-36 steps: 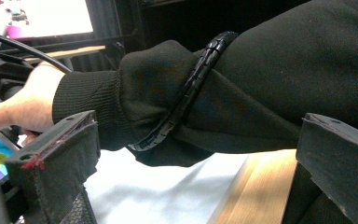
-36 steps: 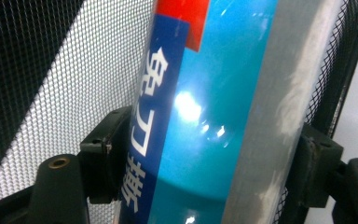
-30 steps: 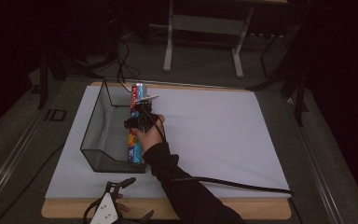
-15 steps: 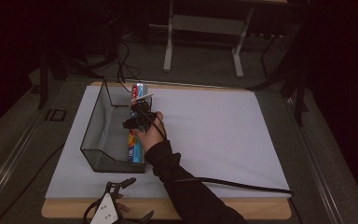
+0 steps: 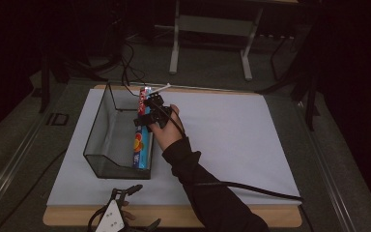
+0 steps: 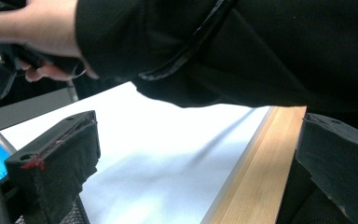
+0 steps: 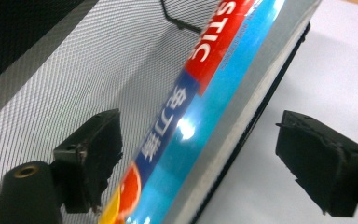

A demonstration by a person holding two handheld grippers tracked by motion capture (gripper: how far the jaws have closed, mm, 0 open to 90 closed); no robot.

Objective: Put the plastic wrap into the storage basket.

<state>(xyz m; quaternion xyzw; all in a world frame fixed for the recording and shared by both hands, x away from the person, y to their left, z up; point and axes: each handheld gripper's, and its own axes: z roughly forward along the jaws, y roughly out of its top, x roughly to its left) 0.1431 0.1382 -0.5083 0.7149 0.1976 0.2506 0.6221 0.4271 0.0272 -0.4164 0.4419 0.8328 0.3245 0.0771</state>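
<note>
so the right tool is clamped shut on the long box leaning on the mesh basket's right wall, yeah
Not clamped: in the right gripper view the right tool is open, its jaws either side of the long box without touching. The box does lean on the mesh basket's right wall.

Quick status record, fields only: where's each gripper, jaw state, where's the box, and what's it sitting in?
right gripper: over the box, jaws open on either side of it, not closed on it
left gripper: near table edge, jaws open, nothing between them
box: long blue and red carton, leaning along the right wall of the basket
basket: black mesh, on white sheet
</note>
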